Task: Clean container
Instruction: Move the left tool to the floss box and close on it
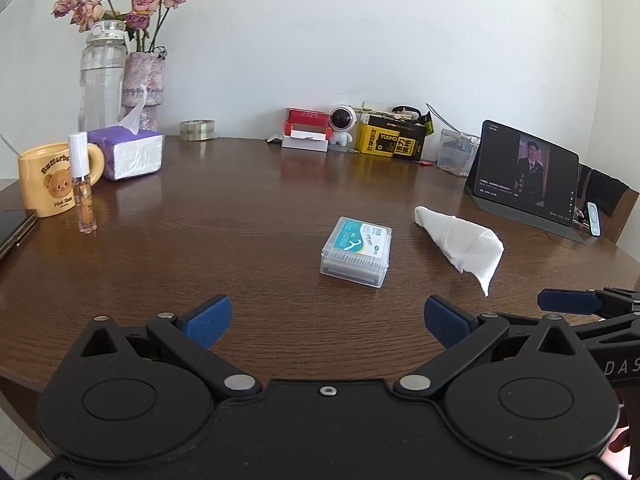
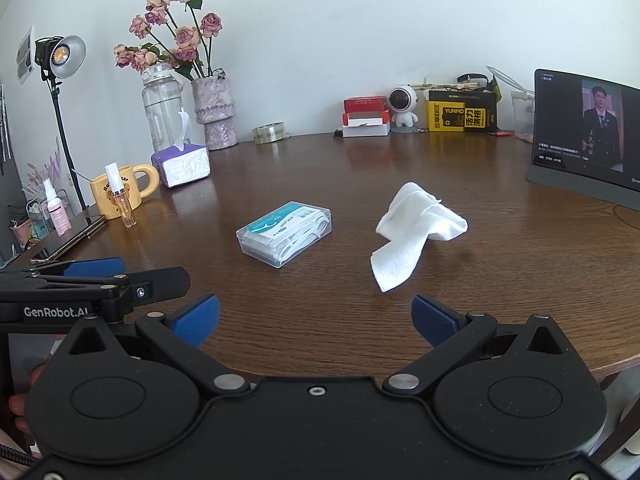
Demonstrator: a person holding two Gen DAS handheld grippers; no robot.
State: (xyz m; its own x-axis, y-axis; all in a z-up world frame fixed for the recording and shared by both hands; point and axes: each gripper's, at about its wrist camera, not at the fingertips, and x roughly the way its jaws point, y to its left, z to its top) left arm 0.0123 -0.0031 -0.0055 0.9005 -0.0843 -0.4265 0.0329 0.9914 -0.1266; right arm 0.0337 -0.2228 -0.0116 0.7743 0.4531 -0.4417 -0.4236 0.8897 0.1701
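A clear plastic container (image 1: 356, 254) with a teal label lies flat in the middle of the brown table, also seen in the right wrist view as the container (image 2: 285, 233). To its right lies a crumpled white cloth (image 1: 464, 242), the same cloth (image 2: 416, 228). My left gripper (image 1: 327, 320) hovers open near the table's front edge, short of the container, with nothing between its blue pads. My right gripper (image 2: 315, 318) is open too, empty, just short of the cloth. The left gripper's fingers (image 2: 94, 267) show at the left of the right wrist view.
At the left stand a yellow bear mug (image 1: 48, 178), a small spray bottle (image 1: 82, 184), a purple tissue pack (image 1: 128, 152), a water bottle (image 1: 100, 76) and a vase of roses (image 1: 142, 80). Boxes (image 1: 390, 140) line the back wall. A lit tablet (image 1: 524, 172) stands at the right.
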